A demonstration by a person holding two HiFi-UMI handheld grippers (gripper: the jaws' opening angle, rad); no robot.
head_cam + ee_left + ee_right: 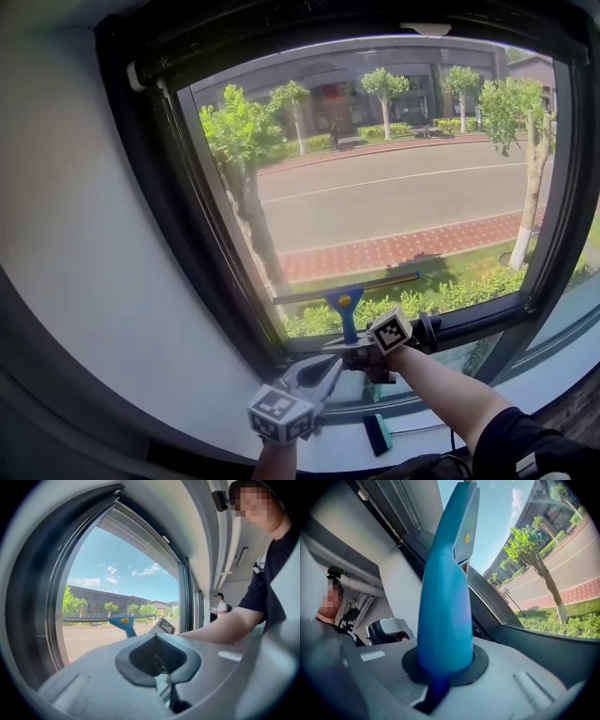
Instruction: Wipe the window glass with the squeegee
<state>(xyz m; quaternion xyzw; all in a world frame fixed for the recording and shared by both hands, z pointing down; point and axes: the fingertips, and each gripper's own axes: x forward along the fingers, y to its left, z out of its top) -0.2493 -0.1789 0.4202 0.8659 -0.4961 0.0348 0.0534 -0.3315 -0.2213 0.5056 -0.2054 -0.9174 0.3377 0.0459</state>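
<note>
The squeegee has a blue handle (344,314) and a long thin blade (349,288) lying slightly tilted against the lower part of the window glass (394,187). My right gripper (360,352) is shut on the bottom of that handle; in the right gripper view the blue handle (446,597) rises straight out of the shut jaws (445,667). My left gripper (317,375) hangs just below and left of it, shut with nothing in it. The left gripper view shows its shut jaws (161,660) and the squeegee (124,623) beyond, on the glass.
A thick black window frame (178,216) surrounds the pane, with a white wall (75,262) to the left. A small teal block (378,434) lies on the white sill below. A second pane (572,309) adjoins at right. A person (220,606) stands far down the room.
</note>
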